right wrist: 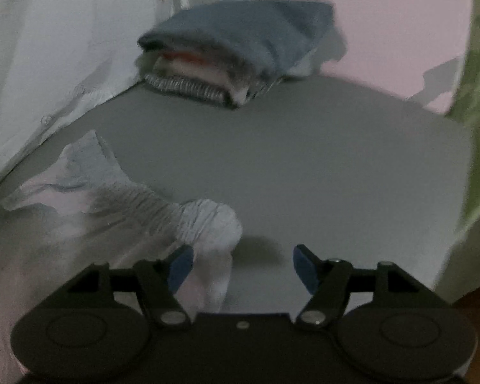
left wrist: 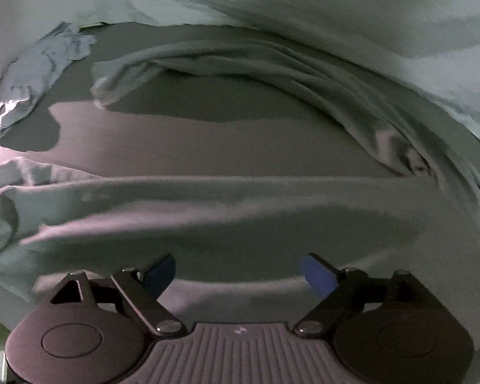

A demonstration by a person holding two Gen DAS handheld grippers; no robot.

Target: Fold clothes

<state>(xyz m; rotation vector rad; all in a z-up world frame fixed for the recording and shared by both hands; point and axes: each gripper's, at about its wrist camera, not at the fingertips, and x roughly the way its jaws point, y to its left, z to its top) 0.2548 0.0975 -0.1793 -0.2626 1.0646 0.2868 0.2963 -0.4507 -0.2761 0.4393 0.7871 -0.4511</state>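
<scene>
A pale grey-green garment (left wrist: 208, 211) lies rumpled across the grey surface (left wrist: 208, 147), with a long fold (left wrist: 272, 64) arching behind it. My left gripper (left wrist: 238, 272) is open just above the garment's near part, nothing between its blue pads (left wrist: 316, 275). In the right wrist view a crumpled pale garment end (right wrist: 204, 224) lies at the lower left, right beside the left blue pad (right wrist: 180, 267). My right gripper (right wrist: 243, 267) is open, and the cloth reaches into the left side of its gap.
A stack of folded clothes (right wrist: 236, 54), blue on top, sits at the back of the grey surface (right wrist: 304, 160). A white sheet with small prints (right wrist: 48, 48) hangs at left. A crumpled light-blue piece (left wrist: 44, 73) lies far left. Green patterned fabric (right wrist: 476, 112) borders the right edge.
</scene>
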